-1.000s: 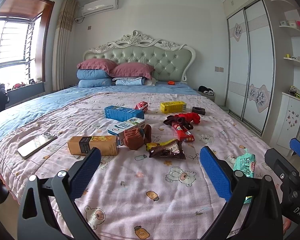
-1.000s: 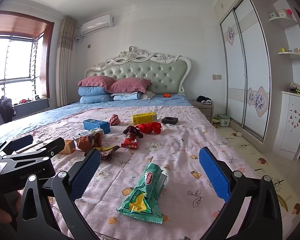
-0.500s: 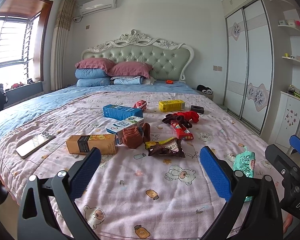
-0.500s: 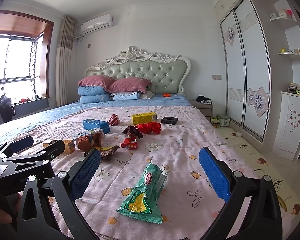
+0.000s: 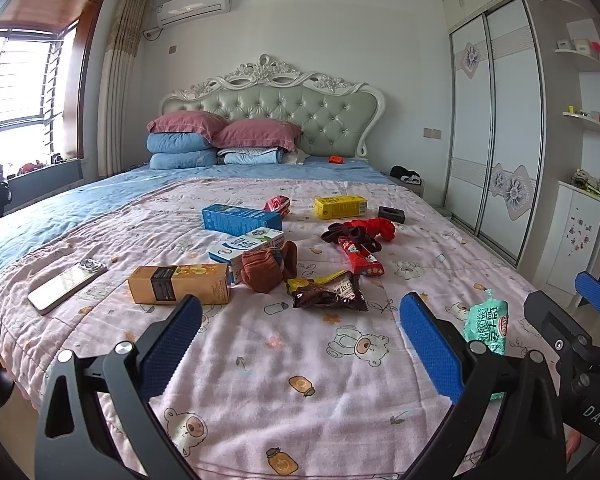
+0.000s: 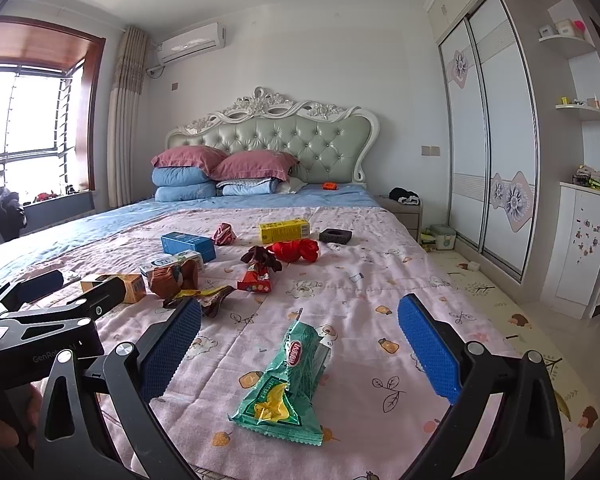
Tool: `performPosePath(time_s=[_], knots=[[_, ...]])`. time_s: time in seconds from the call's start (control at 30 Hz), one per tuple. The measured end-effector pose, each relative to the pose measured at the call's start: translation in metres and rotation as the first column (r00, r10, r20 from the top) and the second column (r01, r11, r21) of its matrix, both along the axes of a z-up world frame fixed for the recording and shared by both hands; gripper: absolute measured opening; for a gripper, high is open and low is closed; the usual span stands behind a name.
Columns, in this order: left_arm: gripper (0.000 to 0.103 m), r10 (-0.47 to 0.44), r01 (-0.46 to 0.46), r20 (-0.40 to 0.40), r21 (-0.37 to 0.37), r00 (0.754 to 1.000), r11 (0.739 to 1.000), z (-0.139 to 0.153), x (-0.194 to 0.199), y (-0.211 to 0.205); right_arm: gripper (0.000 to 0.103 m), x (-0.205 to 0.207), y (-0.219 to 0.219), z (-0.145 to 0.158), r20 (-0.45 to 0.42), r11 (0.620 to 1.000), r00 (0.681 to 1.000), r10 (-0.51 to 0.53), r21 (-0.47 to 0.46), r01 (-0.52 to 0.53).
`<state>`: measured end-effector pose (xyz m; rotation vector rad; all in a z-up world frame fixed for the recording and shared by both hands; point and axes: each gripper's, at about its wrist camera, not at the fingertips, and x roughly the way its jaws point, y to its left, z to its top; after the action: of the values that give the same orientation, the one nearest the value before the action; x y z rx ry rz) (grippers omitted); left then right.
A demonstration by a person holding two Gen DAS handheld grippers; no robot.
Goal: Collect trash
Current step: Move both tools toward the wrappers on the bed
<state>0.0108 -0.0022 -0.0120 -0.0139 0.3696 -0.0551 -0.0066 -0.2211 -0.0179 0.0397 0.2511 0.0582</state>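
Trash lies on the pink quilt [image 5: 260, 360]: a green snack wrapper [image 6: 288, 376] just ahead of my right gripper [image 6: 298, 352], a brown wrapper [image 5: 328, 294], a red wrapper [image 5: 360, 258], an orange carton [image 5: 178, 284], a white-green carton [image 5: 246, 246], a blue box [image 5: 240, 220] and a yellow box [image 5: 340, 207]. My left gripper [image 5: 300, 340] is open and empty above the quilt's near part, short of the brown wrapper. My right gripper is open and empty; the green wrapper lies between its fingers' line of sight.
A phone [image 5: 66, 284] lies at the bed's left edge. Brown socks [image 5: 268, 268], red and dark socks [image 5: 360, 232] and a small black tray [image 5: 391, 214] sit among the trash. Pillows [image 5: 220, 140] are at the headboard. A wardrobe [image 5: 492, 128] stands on the right.
Both grippers have barely shifted; the left wrist view has tilted slightly. Nothing on the bed has moved.
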Motion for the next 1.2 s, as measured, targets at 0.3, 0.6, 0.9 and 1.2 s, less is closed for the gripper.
performPosePath(time_s=[0.3,0.6,0.9,1.2], knots=[[0.099,-0.003,0.003,-0.002,-0.001,1.0,1.0,0.0,0.0,0.0,0.095,-0.001,0.003,0.0,-0.003,1.0,1.0,0.007,-0.015,-0.007],[0.099,-0.009,0.009,-0.006,-0.003,1.0,1.0,-0.001,0.001,-0.001,0.095,0.0,0.007,-0.001,-0.016,1.0,1.0,0.014,-0.024,-0.015],[0.099,-0.013,0.013,-0.025,-0.01,1.0,1.0,-0.003,0.006,0.002,0.095,0.008,0.006,-0.006,-0.062,1.0,0.998,0.019,-0.011,-0.02],[0.099,-0.02,0.019,-0.047,-0.015,0.999,1.0,-0.007,0.013,0.005,0.095,0.022,0.007,-0.014,-0.118,1.0,0.993,0.026,-0.005,-0.027]])
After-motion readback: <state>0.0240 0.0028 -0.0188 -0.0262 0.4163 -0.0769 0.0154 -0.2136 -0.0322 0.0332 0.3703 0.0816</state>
